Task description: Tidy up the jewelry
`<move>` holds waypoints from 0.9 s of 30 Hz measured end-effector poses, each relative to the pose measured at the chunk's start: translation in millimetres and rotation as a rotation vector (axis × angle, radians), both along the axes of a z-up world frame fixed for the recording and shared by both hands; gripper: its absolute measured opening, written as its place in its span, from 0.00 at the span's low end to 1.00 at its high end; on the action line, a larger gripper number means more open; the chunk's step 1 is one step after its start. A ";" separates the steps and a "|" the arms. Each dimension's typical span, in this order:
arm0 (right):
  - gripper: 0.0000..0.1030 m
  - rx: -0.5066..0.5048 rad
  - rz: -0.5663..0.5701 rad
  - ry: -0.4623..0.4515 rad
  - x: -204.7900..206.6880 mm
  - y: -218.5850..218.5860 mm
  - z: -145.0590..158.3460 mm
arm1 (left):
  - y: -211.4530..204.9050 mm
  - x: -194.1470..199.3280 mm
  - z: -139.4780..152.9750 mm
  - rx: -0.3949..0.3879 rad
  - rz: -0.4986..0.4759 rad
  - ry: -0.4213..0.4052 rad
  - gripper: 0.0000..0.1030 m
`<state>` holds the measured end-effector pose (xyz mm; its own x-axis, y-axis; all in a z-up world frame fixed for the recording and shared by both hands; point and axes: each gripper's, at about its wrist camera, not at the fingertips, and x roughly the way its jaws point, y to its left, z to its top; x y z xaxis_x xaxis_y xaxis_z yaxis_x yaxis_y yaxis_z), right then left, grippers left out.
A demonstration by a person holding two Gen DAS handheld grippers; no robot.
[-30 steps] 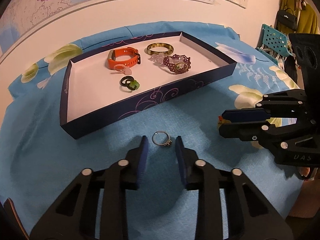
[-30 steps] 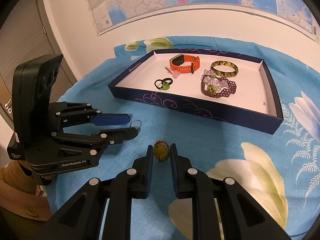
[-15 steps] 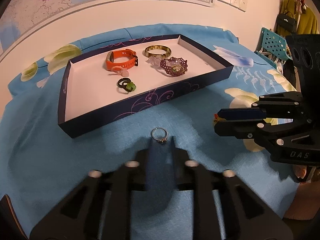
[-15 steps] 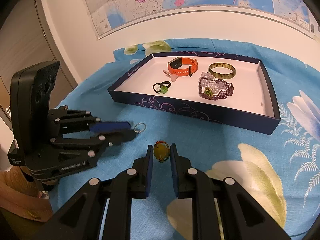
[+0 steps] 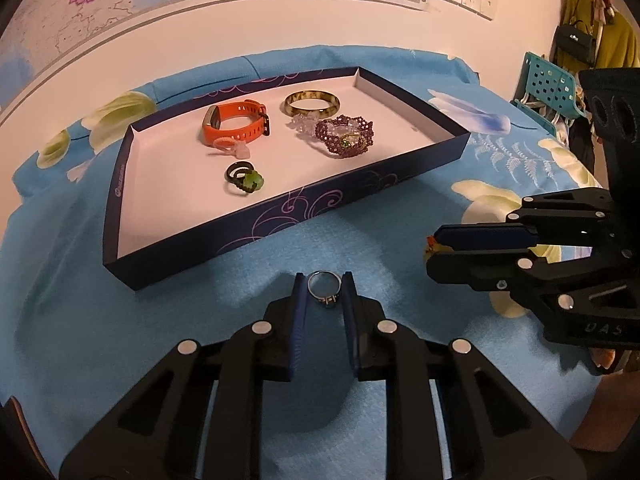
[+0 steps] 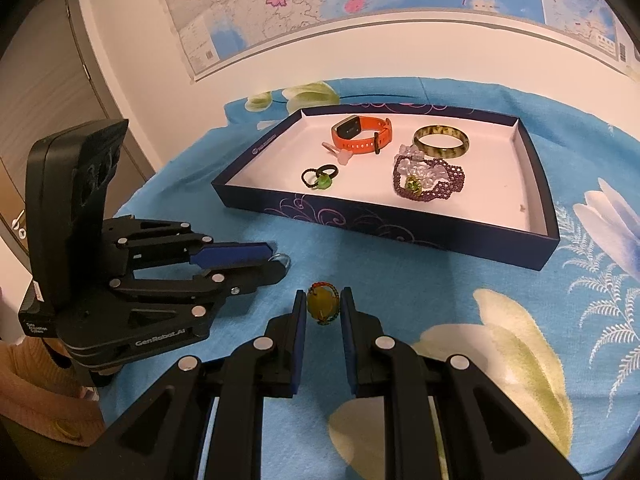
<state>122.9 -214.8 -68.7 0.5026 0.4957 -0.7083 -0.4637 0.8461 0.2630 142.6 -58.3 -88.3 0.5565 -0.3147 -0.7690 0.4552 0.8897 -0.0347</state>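
Observation:
My left gripper (image 5: 324,280) is low over the blue cloth, and its jaws are closing on a silver ring (image 5: 325,289) that stands between the pads and touches both. In the right wrist view the same left gripper (image 6: 278,261) shows the ring (image 6: 282,258) at its tips. My right gripper (image 6: 323,300) is shut on a ring with a yellow-green stone (image 6: 322,307). From the left wrist view, the right gripper (image 5: 431,245) is at the right. Behind both lies a navy tray (image 5: 280,220) holding an orange watch band (image 5: 234,126), an amber bangle (image 5: 312,103) and a purple beaded bracelet (image 5: 346,142).
The tray also holds a black ring with a green stone (image 5: 244,178), a pink ring (image 5: 230,148) and a clear bead bracelet (image 5: 302,124). A flowered blue cloth (image 6: 480,280) covers the table. A teal chair (image 5: 548,84) stands at the right, a door (image 6: 44,92) at the left.
The left gripper's jaws stood apart behind the silver ring; now they have moved in around it and narrowed onto it. The right gripper still holds its ring in the same place.

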 end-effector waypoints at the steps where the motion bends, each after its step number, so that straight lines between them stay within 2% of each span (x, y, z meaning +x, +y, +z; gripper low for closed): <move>1: 0.15 0.002 0.000 -0.001 0.5 -0.2 0.4 | 0.6 -0.9 0.9 -0.006 0.002 -0.002 0.17; 10: 0.15 0.019 -0.009 -0.026 1.9 -4.9 6.9 | 2.0 -10.5 16.0 -0.026 0.014 -0.046 0.17; 12: 0.15 0.024 -0.012 -0.030 2.6 -6.1 8.7 | 2.4 -11.3 20.0 -0.032 0.015 -0.055 0.10; 17: 0.15 0.029 -0.020 -0.042 3.8 -8.5 11.6 | 3.8 -13.3 29.4 -0.047 0.017 -0.079 0.10; 27: 0.15 0.037 -0.026 -0.044 4.2 -10.8 12.5 | 9.3 -13.8 28.9 -0.054 0.026 -0.076 0.08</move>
<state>127.1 -225.6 -56.2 0.5463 0.5071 -0.6666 -0.4535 0.8482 0.2736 128.8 -48.9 -59.3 0.6212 -0.3393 -0.7064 0.4355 0.8989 -0.0487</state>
